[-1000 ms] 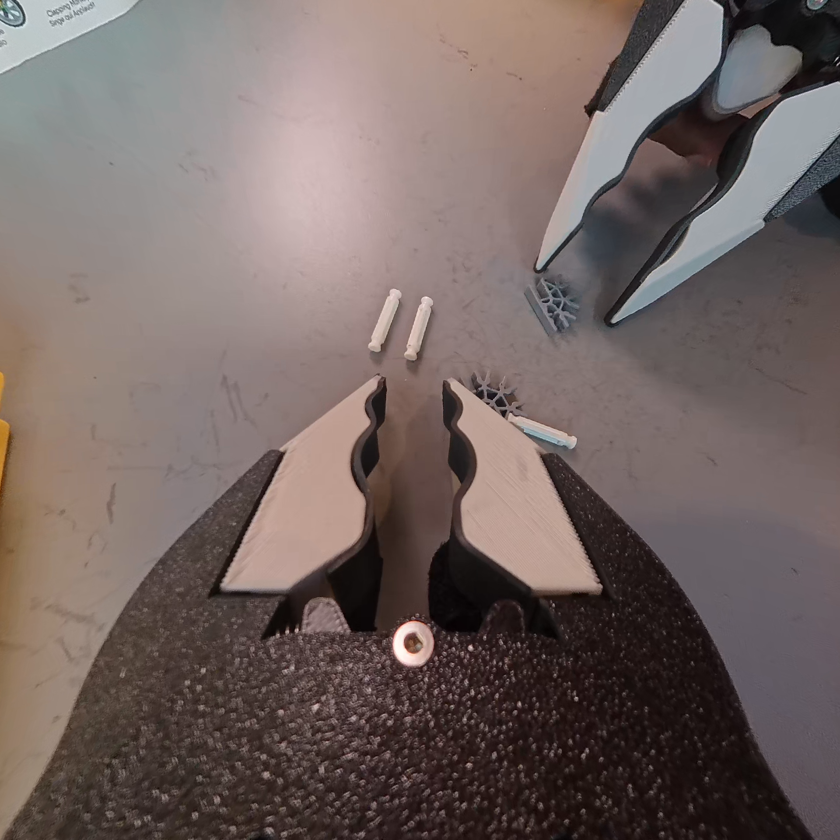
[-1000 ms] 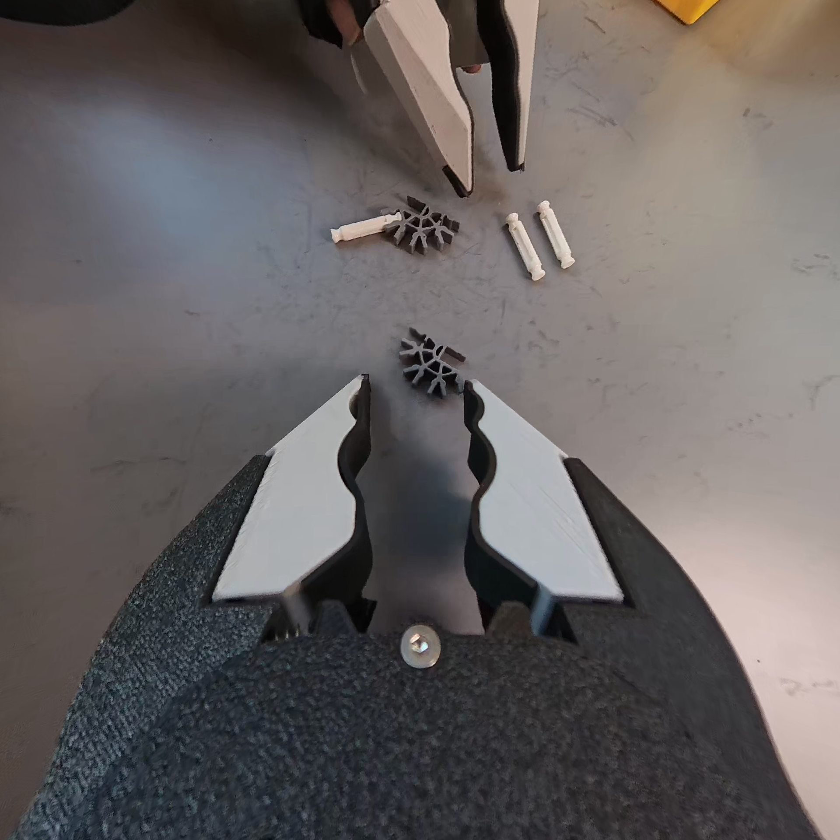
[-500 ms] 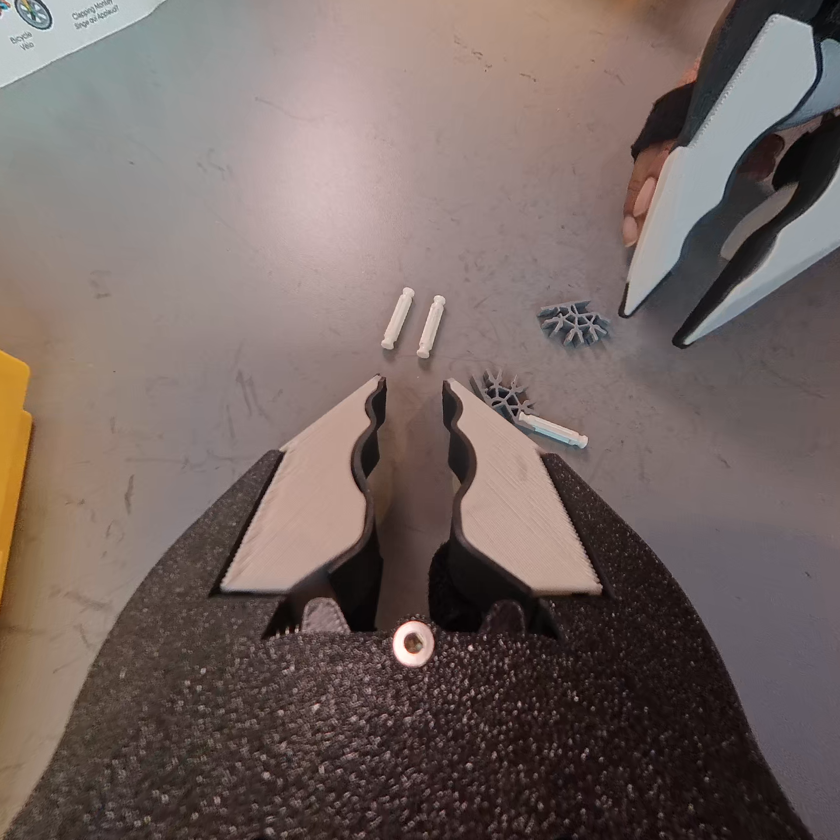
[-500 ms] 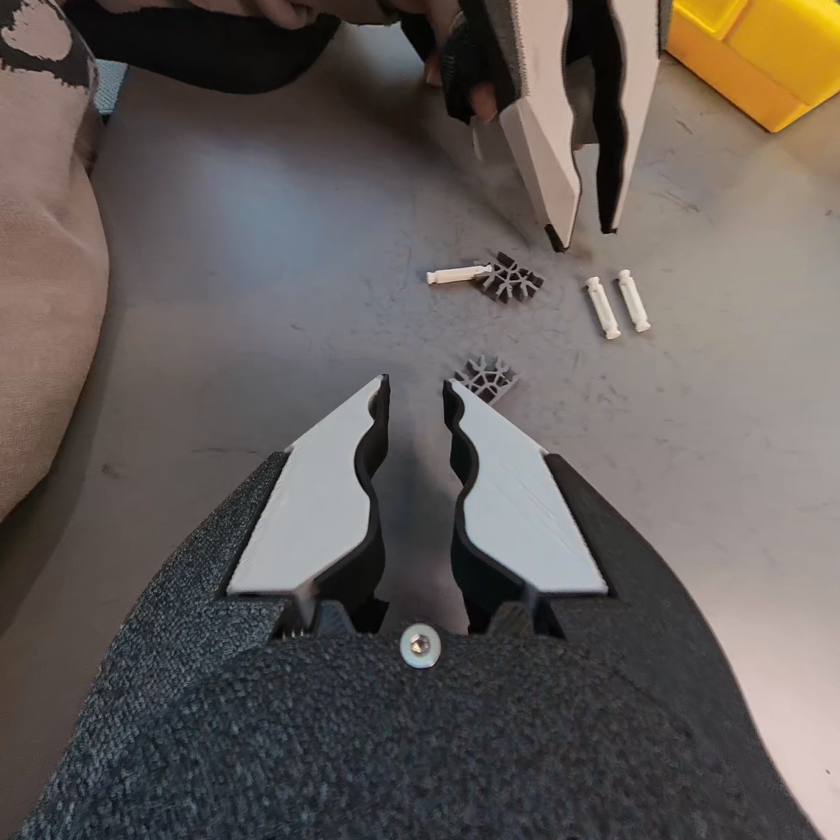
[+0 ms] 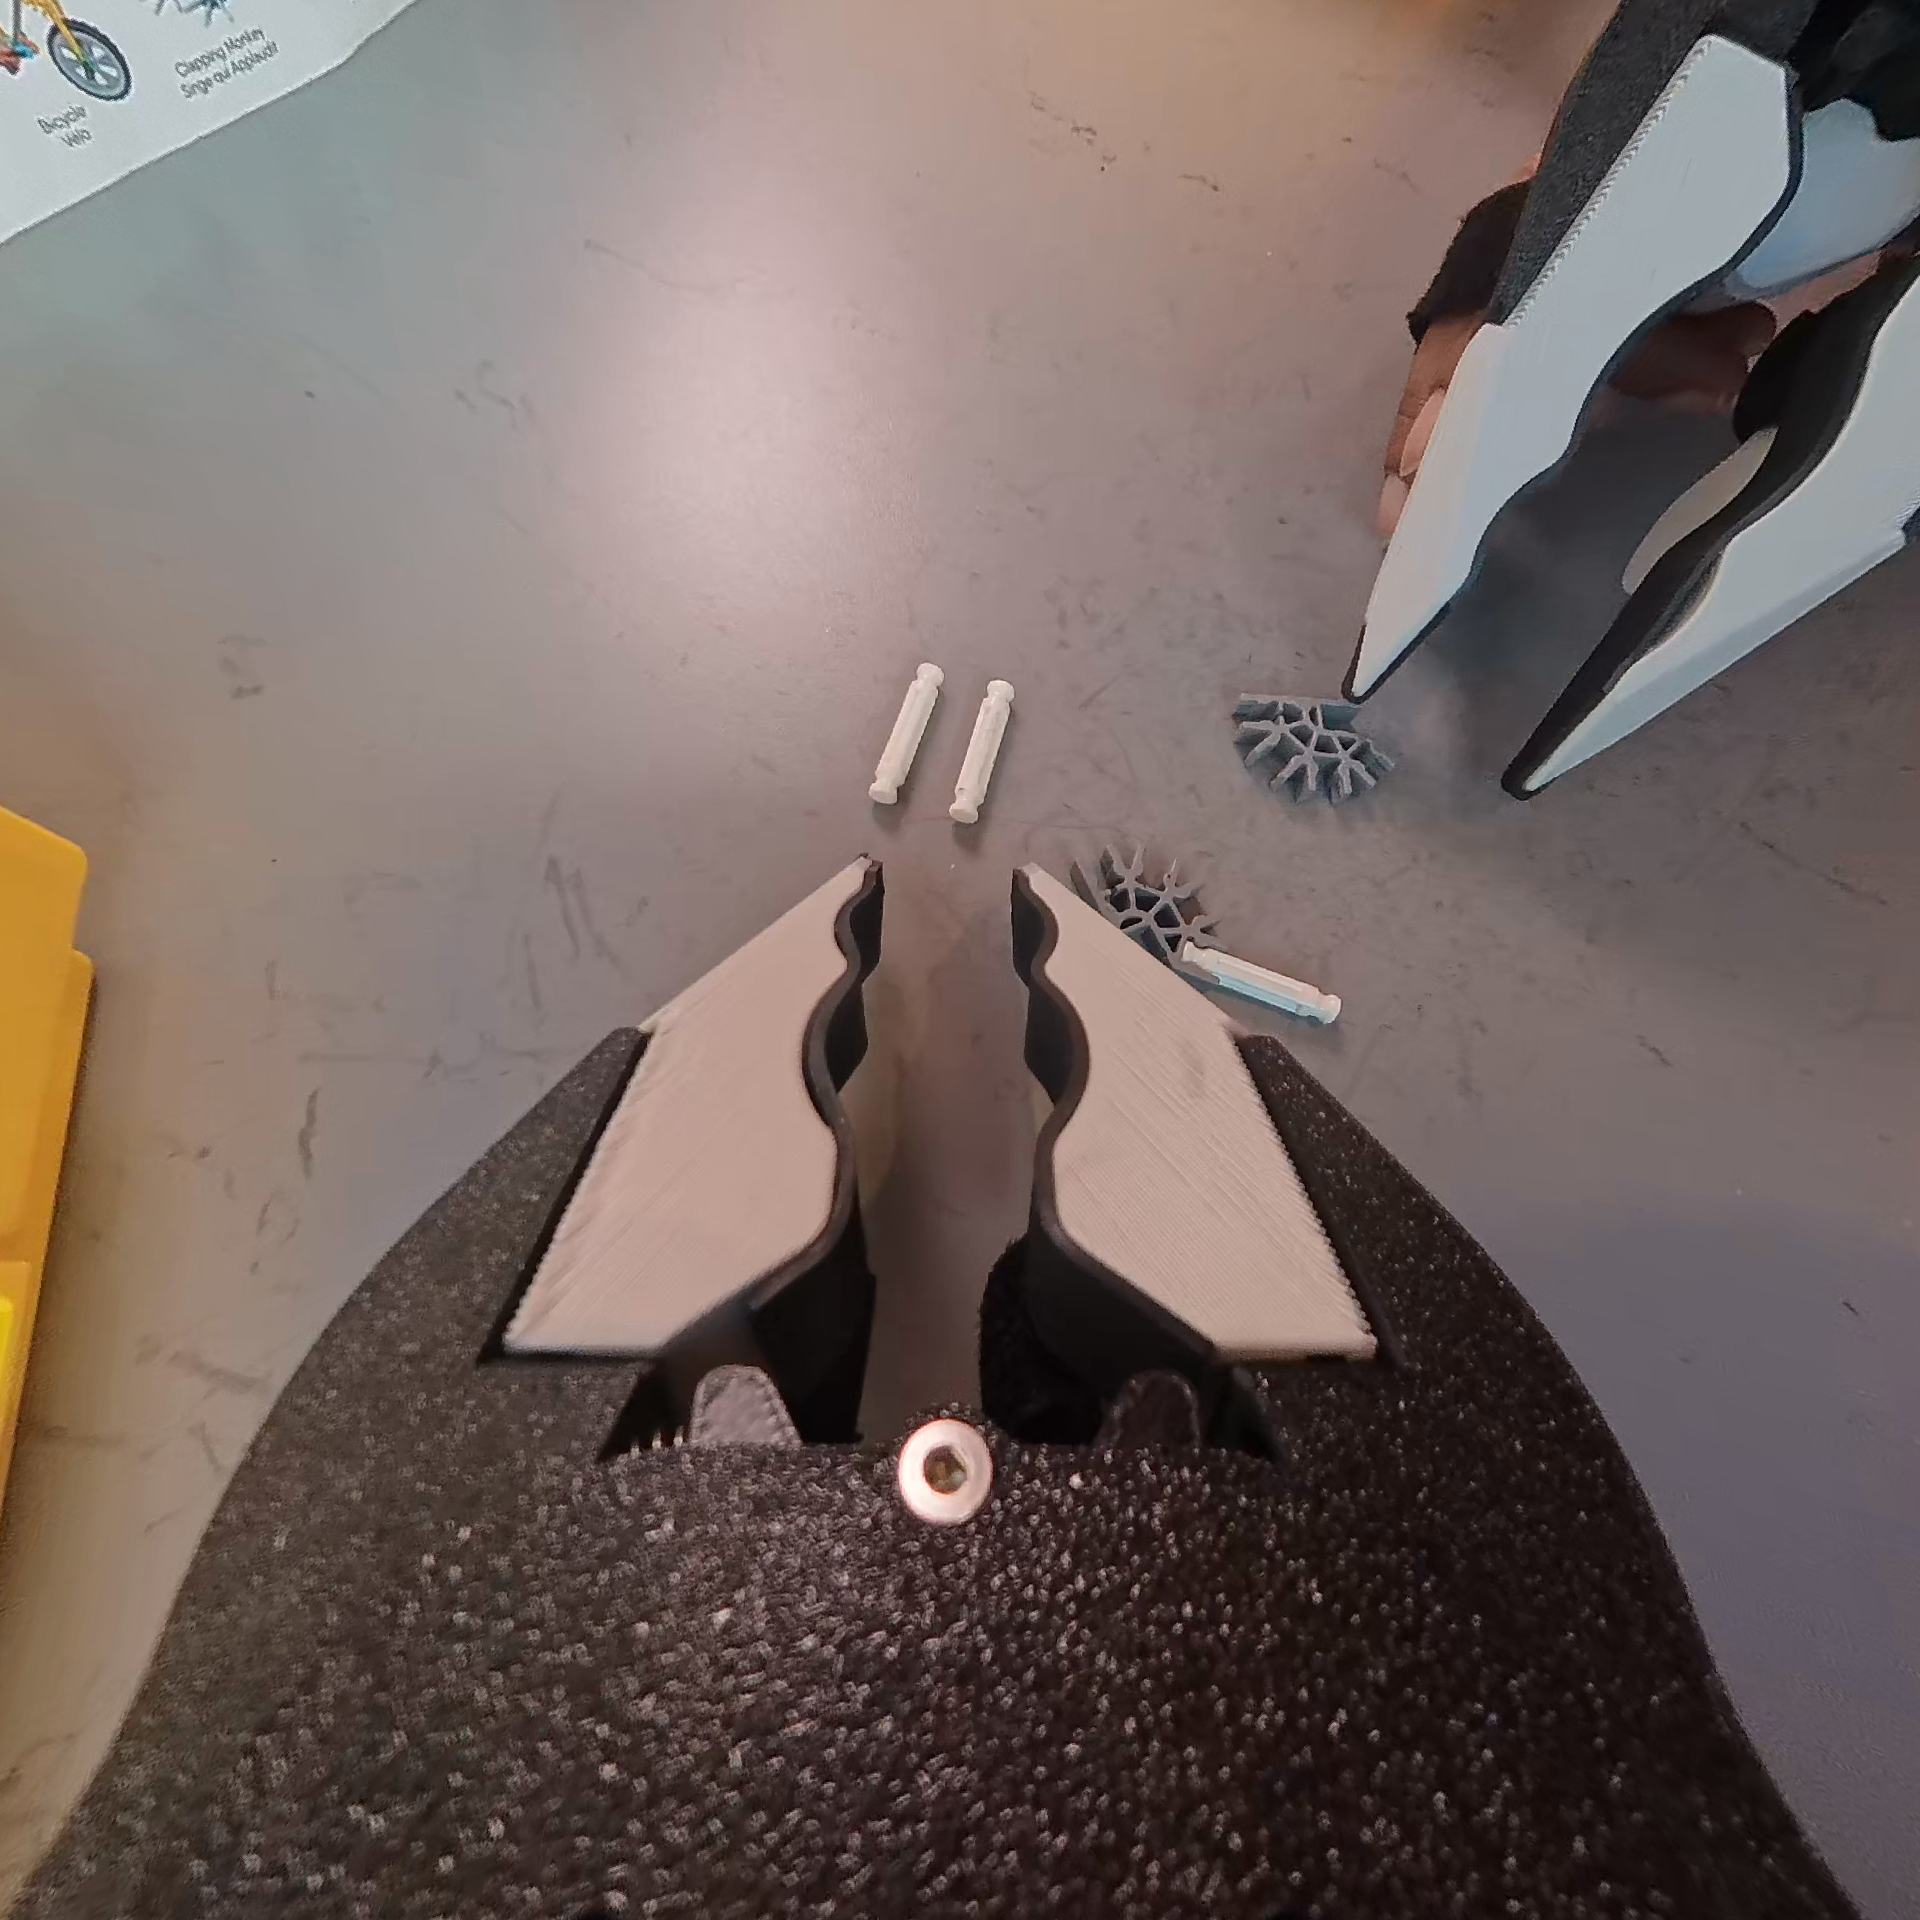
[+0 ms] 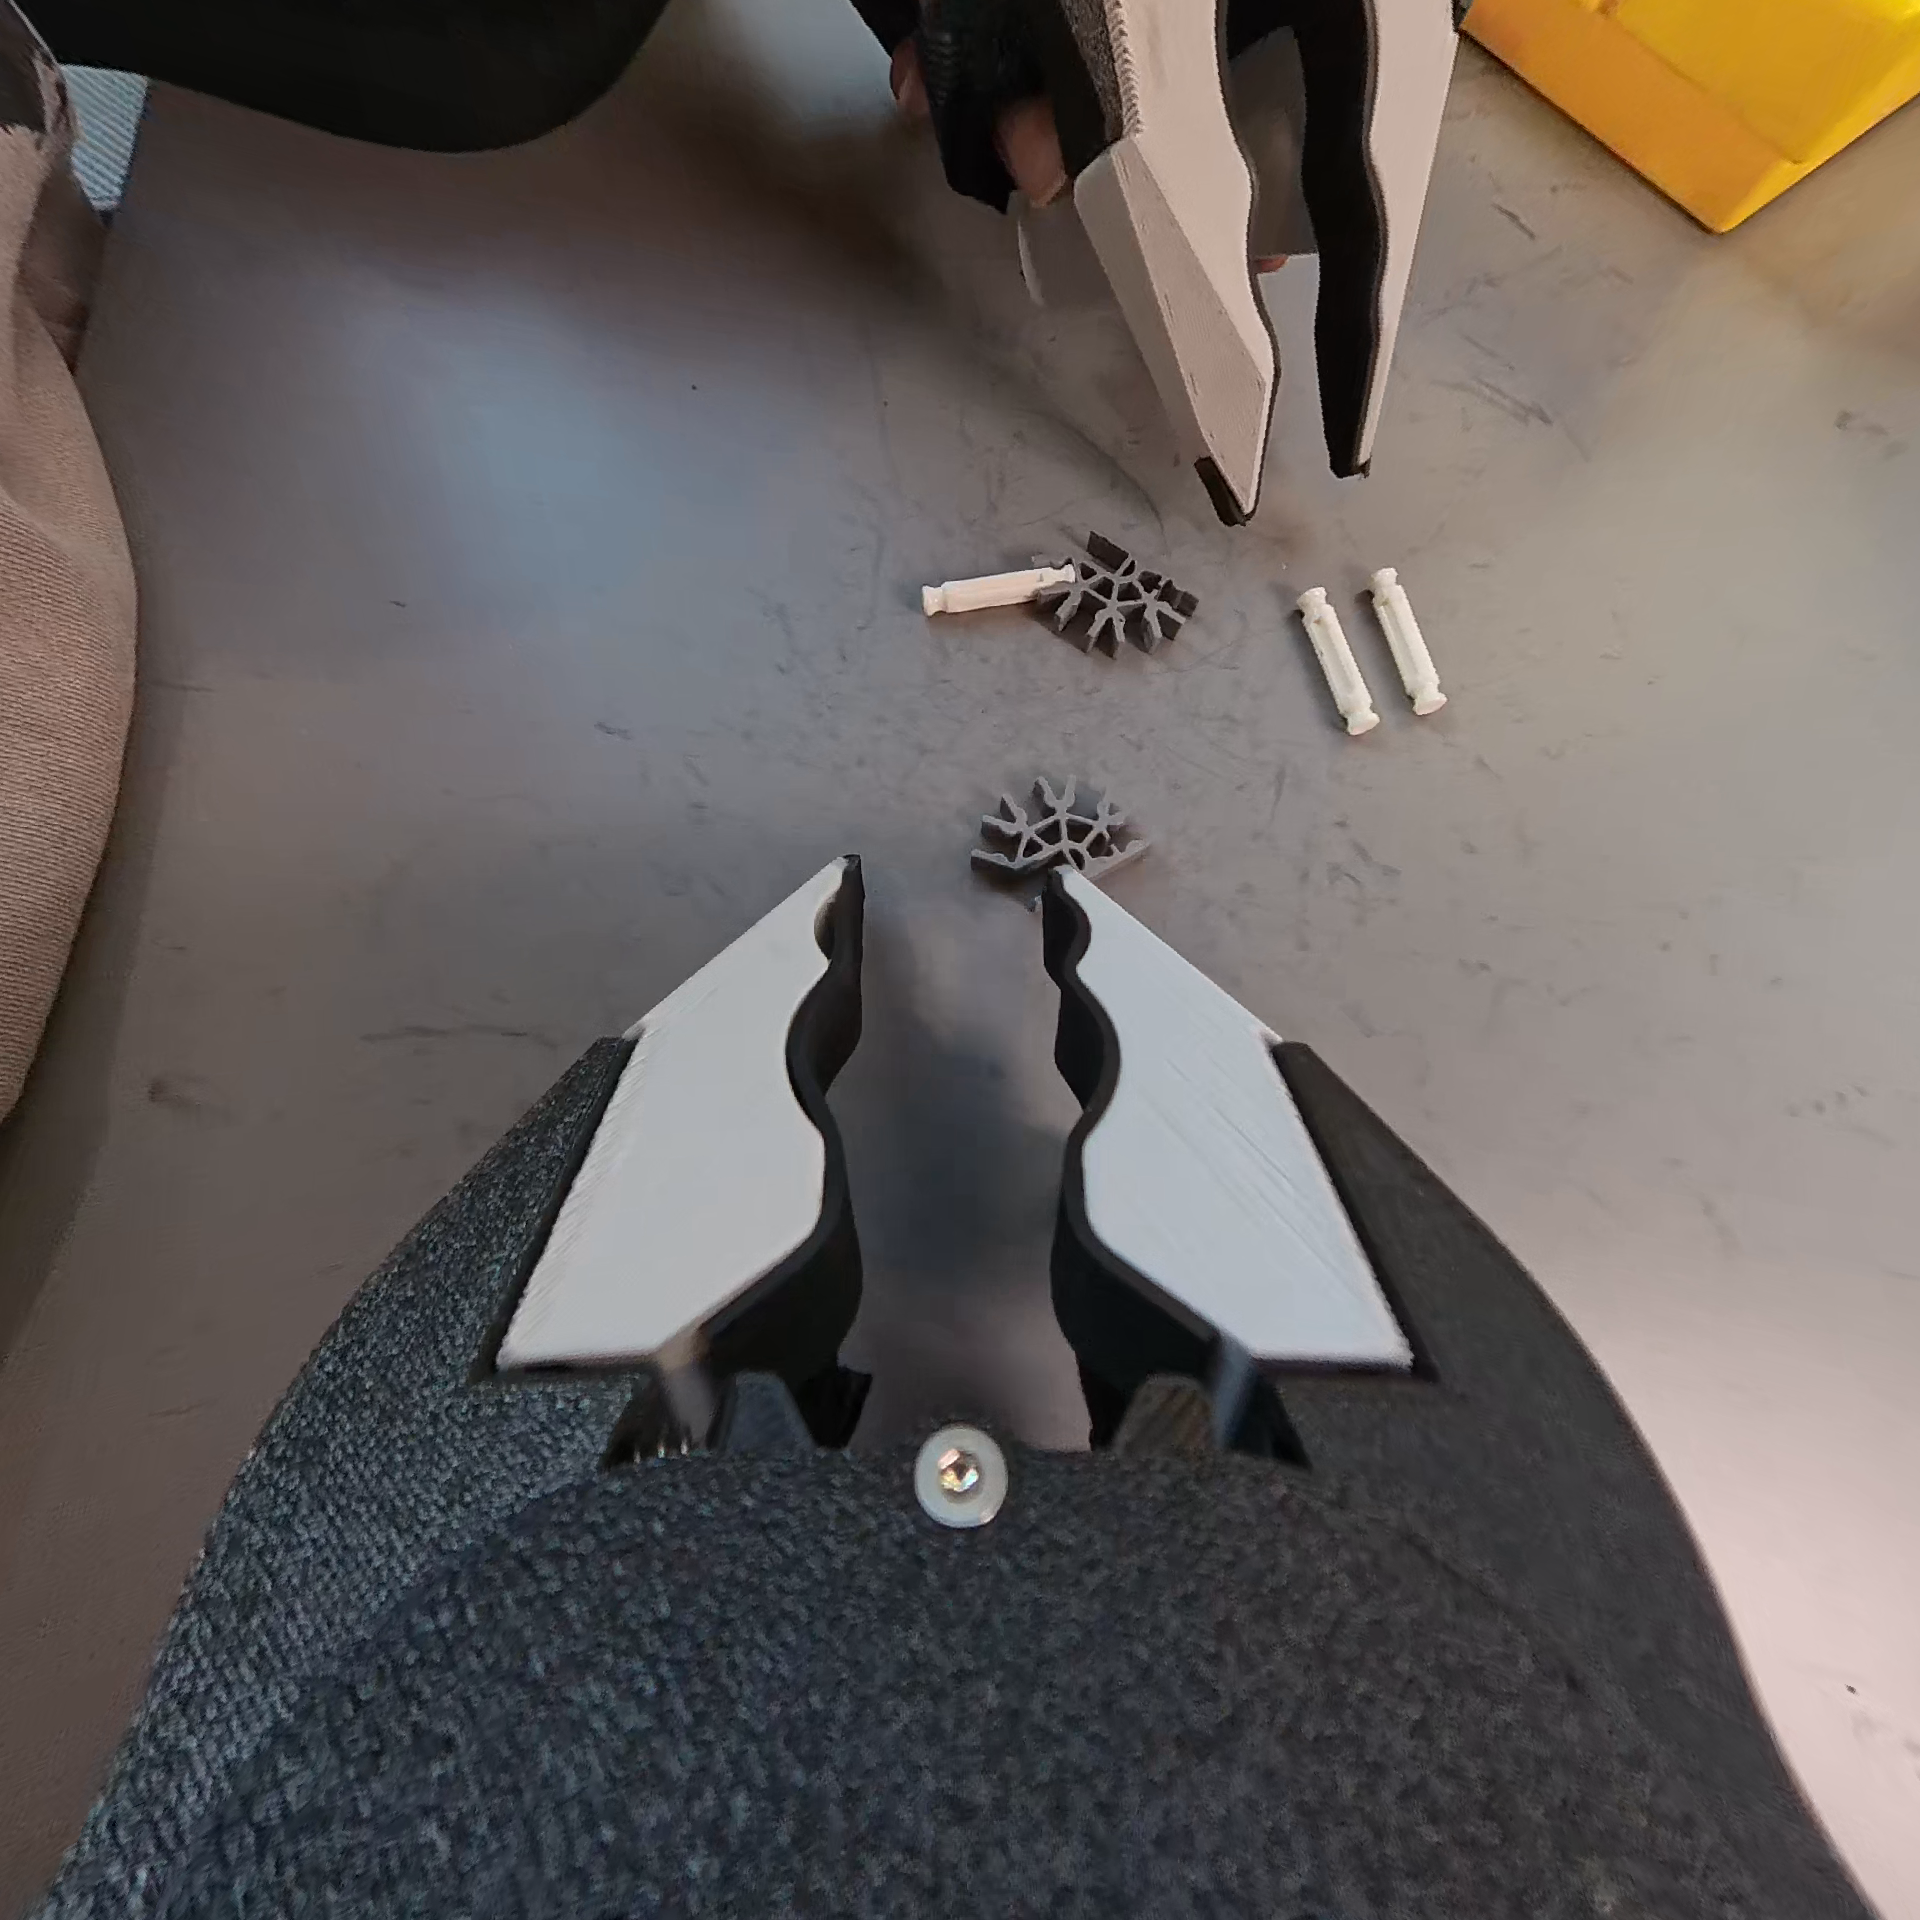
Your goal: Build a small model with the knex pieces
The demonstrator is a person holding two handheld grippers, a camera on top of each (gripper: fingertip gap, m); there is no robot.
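Your right gripper sits low over the grey worktop, jaws partly open, nothing held; its right tip is touching or just shy of the near connector, a grey snowflake-shaped piece lying flat, which is off to the right of the gap and not between the jaws. Your left gripper hangs with jaws apart by a narrower gap, also empty. Just past its tips lie two white rods, side by side and loose. Tight against its right finger lies the far connector, partly hidden by that finger, with a third rod plugged into one of its slots. So, judging from the layout: one rod joined to one connector, two rods and one connector loose, neither gripper has hold of anything. Farther off, a yellow bin at the left edge of the left wrist view, and a printed sheet at the top left corner. In the right wrist view, a dark sleeve crosses the top and tan fabric fills the left edge.
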